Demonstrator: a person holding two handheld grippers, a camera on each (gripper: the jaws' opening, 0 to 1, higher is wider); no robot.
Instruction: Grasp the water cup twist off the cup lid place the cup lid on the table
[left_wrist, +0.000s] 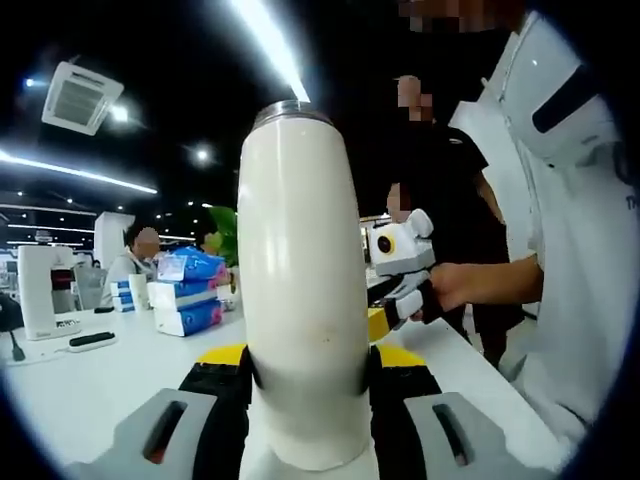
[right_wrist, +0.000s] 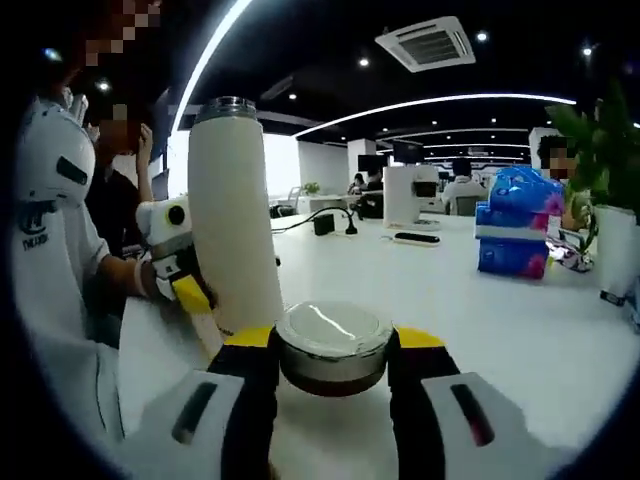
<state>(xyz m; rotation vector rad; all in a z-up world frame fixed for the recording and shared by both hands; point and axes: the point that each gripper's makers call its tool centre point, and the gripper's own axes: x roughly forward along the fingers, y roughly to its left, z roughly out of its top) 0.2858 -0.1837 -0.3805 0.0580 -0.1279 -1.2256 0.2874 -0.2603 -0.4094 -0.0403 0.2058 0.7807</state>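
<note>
- Cup first: the white water cup (left_wrist: 303, 290) stands upright, clamped low on its body between the jaws of the left gripper (left_wrist: 305, 395); its metal mouth at the top is bare, the lid off.
- From the right gripper view the same cup (right_wrist: 233, 215) stands on the white table (right_wrist: 520, 320), with the left gripper (right_wrist: 185, 285) pressed against its lower side.
- Cup lid (right_wrist: 333, 347), round with a shiny top and a dark band, sits squeezed between the jaws of the right gripper (right_wrist: 333, 375), low over the table and just in front of the cup; I cannot tell whether it touches the tabletop.
- In the left gripper view the right gripper (left_wrist: 400, 275) shows to the right of the cup, held by a hand (left_wrist: 455, 290) of the person in a white top.
- Further along the table (left_wrist: 90, 385) lies a stack of blue tissue packs (left_wrist: 188, 290), with a white appliance (left_wrist: 45, 290) well to their left.
- In the right gripper view the blue tissue packs (right_wrist: 515, 225) sit near a green plant (right_wrist: 600, 150), and a dark remote-like object (right_wrist: 413, 239) lies further back.
- Ceiling above is dark, with bright strip lights (right_wrist: 440, 100) and an air vent (right_wrist: 430, 45).
</note>
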